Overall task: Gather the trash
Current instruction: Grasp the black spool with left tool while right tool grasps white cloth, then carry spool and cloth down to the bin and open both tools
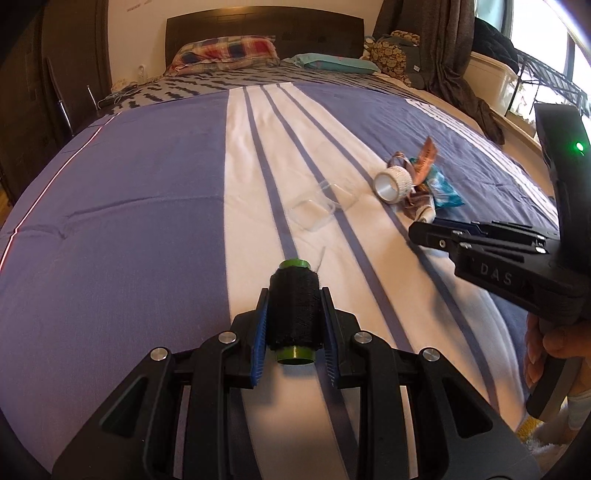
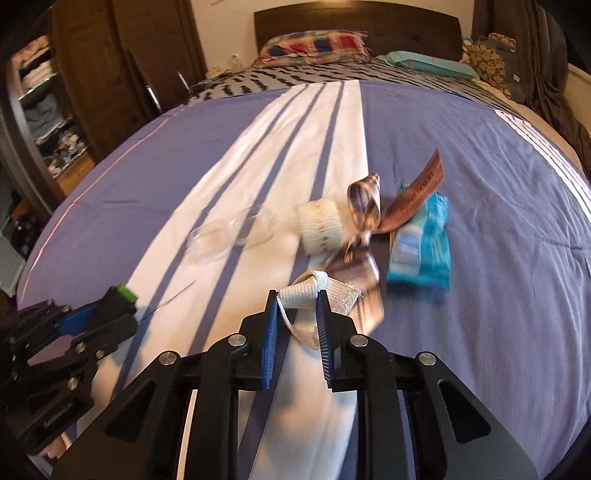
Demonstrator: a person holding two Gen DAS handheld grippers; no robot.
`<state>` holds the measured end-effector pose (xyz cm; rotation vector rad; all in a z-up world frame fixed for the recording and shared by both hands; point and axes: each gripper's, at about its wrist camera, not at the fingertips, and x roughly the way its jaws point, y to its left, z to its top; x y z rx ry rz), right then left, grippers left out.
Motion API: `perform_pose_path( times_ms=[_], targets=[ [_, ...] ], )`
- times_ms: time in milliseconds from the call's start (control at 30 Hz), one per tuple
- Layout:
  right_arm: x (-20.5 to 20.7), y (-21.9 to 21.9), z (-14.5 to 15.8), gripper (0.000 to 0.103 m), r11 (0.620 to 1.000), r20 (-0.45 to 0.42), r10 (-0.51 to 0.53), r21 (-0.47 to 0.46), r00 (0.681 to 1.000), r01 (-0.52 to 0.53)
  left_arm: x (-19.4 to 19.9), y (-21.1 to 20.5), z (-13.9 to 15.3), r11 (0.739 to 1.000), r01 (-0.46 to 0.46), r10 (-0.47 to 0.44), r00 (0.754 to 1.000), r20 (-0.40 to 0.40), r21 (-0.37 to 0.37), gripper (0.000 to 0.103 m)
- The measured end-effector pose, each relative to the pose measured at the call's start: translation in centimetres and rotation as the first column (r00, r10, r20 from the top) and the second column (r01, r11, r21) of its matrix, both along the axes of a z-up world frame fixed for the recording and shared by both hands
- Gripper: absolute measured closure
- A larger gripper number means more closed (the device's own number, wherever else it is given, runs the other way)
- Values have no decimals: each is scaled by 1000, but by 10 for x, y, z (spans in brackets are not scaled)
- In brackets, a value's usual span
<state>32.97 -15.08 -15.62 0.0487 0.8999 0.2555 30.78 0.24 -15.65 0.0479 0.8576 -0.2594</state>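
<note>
While the left gripper [image 1: 293,314] is clamping a spool of black thread [image 1: 293,310] between its blue pads, with the green core poking out at both ends, the right gripper [image 2: 297,314] is sitting at the near edge of the trash pile on the bed. A strip of white mesh bandage [image 2: 317,291] is lying between the right gripper's fingers, and the jaws are standing narrow around it; whether the pads are actually pressing on the fabric cannot be told, since the right wrist view is blurring there. A loose black thread [image 2: 173,295] is trailing from the spool across the white stripe of the purple and white duvet [image 1: 129,203]. Just beyond the bandage, a shiny brown ribbon [image 2: 364,210] is curling over a white patterned roll of tape [image 2: 321,227], which is lying on its side and touching the ribbon. A brown printed wrapper [image 2: 417,199] is resting against a teal plastic packet [image 2: 424,247] to the right of the ribbon. Left of the roll, a clear plastic clamshell container [image 1: 325,201] is lying open on the white stripe, a little apart from the pile. A person's hand [image 1: 550,347] is gripping the right gripper's handle at the edge of the left wrist view. Pillows [image 1: 225,51] are lying at the dark headboard [image 1: 266,26].
</note>
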Motion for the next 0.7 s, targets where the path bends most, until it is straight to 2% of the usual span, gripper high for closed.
perform_pose_path(
  times_ms=[233,467,700],
  targets=[
    [-70,-9,23,82,1000,57,16,21,998,-17,-53,-7,19,999,20,-19,999,39,-32,79],
    [-136,-25,48,82,999,120,-27,27,992,24,-119,-19,42,998,44,-39,996,83,-51,79],
    [-211,-38,50,82,997,151,-61,60,987,53,-185,-27,44,995,65,-57,994,96,-75,79]
  ],
)
